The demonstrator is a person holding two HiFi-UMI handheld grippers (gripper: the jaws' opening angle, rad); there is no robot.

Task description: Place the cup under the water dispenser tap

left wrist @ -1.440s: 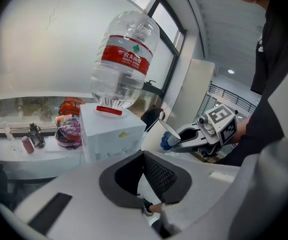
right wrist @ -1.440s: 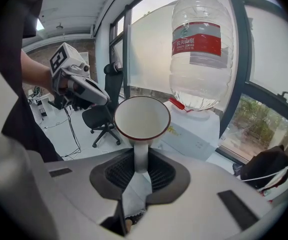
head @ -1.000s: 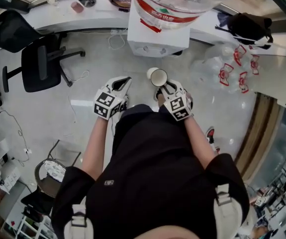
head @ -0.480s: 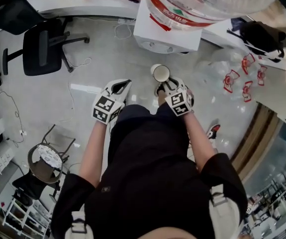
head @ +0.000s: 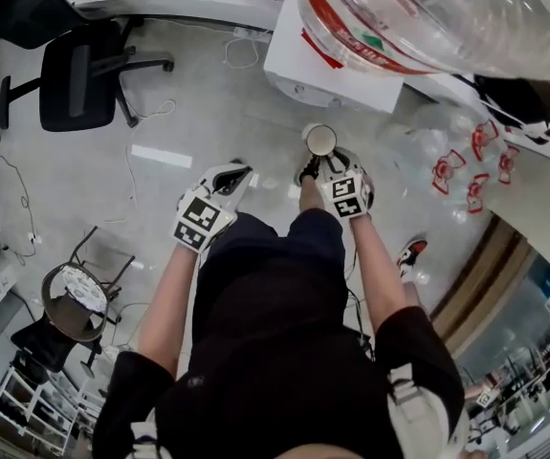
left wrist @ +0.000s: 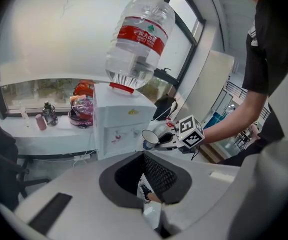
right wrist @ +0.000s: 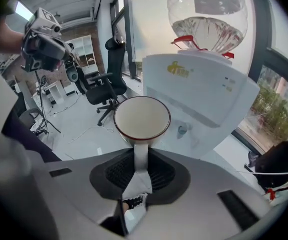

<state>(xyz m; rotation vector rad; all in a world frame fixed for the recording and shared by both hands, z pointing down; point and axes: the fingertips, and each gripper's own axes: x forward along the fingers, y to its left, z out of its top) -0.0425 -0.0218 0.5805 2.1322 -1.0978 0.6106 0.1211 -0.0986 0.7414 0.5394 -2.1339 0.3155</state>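
Observation:
A white cup (head: 320, 140) with a dark rim is held by its handle in my right gripper (head: 324, 163), just in front of the white water dispenser (head: 337, 65). In the right gripper view the cup (right wrist: 141, 119) lies on its side with its mouth facing the camera. Its handle is pinched between the jaws of the right gripper (right wrist: 140, 151). The dispenser (right wrist: 204, 101) and a tap (right wrist: 183, 130) stand right behind it, under the big clear bottle (right wrist: 207, 14). My left gripper (head: 234, 173) hangs to the left, over the floor. In its own view the left gripper (left wrist: 144, 156) has its pads together, empty.
A black office chair (head: 78, 75) and a round stool (head: 74, 299) stand on the floor at the left, with cables (head: 141, 151) between. Clear plastic with red print (head: 466, 156) and a black bag (head: 533, 103) lie right of the dispenser. A cluttered counter (left wrist: 58, 129) runs behind.
My right gripper has sunk with the cup still in it, staying before the dispenser's front. The left gripper has dropped a little. The head view has shifted.

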